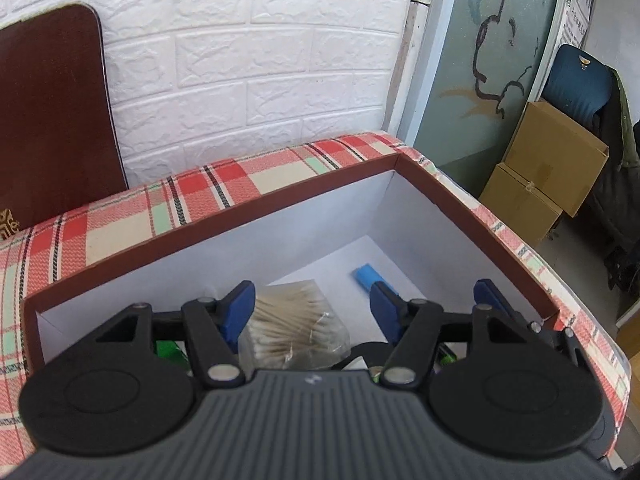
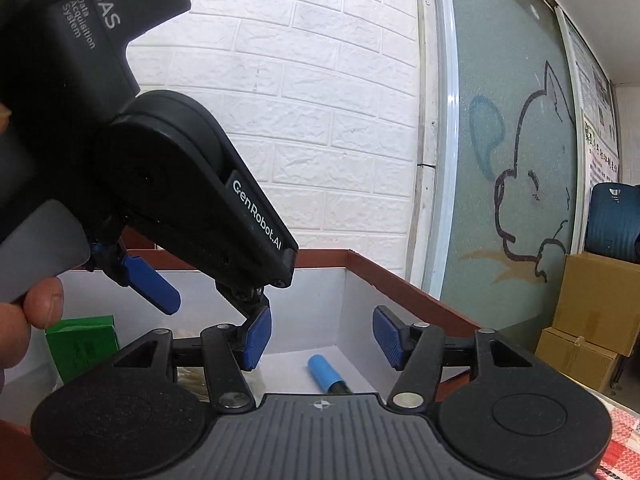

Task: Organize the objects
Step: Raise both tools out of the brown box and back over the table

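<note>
A dark brown board leans on the white brick wall at the far left. Next to it is a table with a red checked cloth. On the cloth sits a big box with brown edges and white insides.

The left gripper hangs over the box. Its blue pads are apart and nothing is between them. Under it, on the box floor, lies a clear bag of cotton swabs. A bit of green box peeks out beside the bag. To the right of the bag lies a blue marker, close to the far corner.

From the right side, a thumb shows on the handle of the left gripper. The right gripper is also over the box, open and holding nothing. The blue marker rests on the floor below its pads.

Far right, brown cardboard boxes are stacked on the floor beside a blue chair.
</note>
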`<action>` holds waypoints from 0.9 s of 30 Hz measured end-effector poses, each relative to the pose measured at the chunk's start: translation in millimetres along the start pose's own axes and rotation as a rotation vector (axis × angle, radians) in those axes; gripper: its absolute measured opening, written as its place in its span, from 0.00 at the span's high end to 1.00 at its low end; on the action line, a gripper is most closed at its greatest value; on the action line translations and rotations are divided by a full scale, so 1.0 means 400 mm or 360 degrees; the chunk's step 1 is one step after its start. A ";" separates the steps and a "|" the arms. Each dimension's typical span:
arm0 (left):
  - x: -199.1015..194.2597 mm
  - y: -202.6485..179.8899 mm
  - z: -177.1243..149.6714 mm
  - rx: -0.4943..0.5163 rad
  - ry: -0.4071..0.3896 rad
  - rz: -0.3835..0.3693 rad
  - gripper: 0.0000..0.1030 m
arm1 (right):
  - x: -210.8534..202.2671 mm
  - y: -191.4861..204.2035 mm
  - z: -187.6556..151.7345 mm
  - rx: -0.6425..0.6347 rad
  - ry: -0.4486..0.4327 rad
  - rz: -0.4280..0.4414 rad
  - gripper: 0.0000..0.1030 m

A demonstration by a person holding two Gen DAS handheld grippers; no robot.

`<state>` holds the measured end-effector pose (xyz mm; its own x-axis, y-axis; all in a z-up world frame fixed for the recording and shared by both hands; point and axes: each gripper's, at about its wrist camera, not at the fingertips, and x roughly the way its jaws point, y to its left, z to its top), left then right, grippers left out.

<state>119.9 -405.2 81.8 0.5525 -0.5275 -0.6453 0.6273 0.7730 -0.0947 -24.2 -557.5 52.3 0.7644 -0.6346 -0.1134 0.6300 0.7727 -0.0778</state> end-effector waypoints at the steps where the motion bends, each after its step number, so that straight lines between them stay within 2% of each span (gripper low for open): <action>1: -0.005 -0.003 -0.002 0.0024 -0.0034 0.0017 0.36 | -0.002 0.001 0.002 -0.0002 -0.0002 0.0002 0.44; 2: -0.010 -0.009 -0.005 0.0058 -0.0087 0.0052 0.36 | 0.004 -0.007 -0.006 -0.0006 0.0005 0.0001 0.44; 5: -0.039 -0.041 -0.023 0.0264 -0.0287 0.0225 0.36 | -0.004 0.026 0.004 -0.0002 0.0052 0.0024 0.28; 6: -0.043 -0.051 -0.029 0.0340 -0.0335 0.0280 0.32 | -0.011 0.040 0.005 -0.0002 0.0052 0.0049 0.24; 7: -0.044 -0.058 -0.036 0.0389 -0.0349 0.0323 0.28 | -0.018 0.054 0.008 -0.0008 0.0055 0.0059 0.24; 8: -0.046 -0.061 -0.039 0.0400 -0.0333 0.0347 0.28 | -0.017 0.058 0.010 -0.0004 0.0070 0.0069 0.25; 10: -0.075 -0.055 -0.042 0.0344 -0.0306 0.0311 0.28 | -0.029 0.047 0.016 0.0044 0.0035 0.0034 0.38; 13: -0.189 -0.026 -0.064 0.0256 -0.0389 0.0156 0.25 | -0.093 0.009 0.010 0.0144 -0.0169 -0.0051 0.34; 15: -0.268 0.005 -0.100 0.0244 -0.0447 0.0147 0.15 | -0.115 -0.006 0.009 0.0189 -0.0178 -0.0086 0.34; 19: -0.358 0.127 -0.181 0.0111 -0.0393 0.0187 0.14 | -0.158 -0.026 0.026 0.0282 -0.0119 -0.0122 0.34; 23: -0.401 0.309 -0.283 -0.0132 -0.0264 0.0340 0.14 | -0.286 0.043 0.058 0.0282 -0.0174 -0.0061 0.32; 24: -0.403 0.357 -0.311 -0.0206 -0.0206 0.0368 0.14 | -0.289 0.046 0.065 0.0298 -0.0161 -0.0008 0.28; 27: -0.402 0.499 -0.402 -0.0397 -0.0055 0.0475 0.14 | -0.340 0.129 0.072 0.0249 -0.0138 0.0227 0.28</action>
<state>67.8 -109.4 44.8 0.7116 -0.2745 -0.6467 0.2857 0.9540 -0.0906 -91.7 -431.9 92.2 0.8520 -0.5229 -0.0261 0.5230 0.8478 0.0880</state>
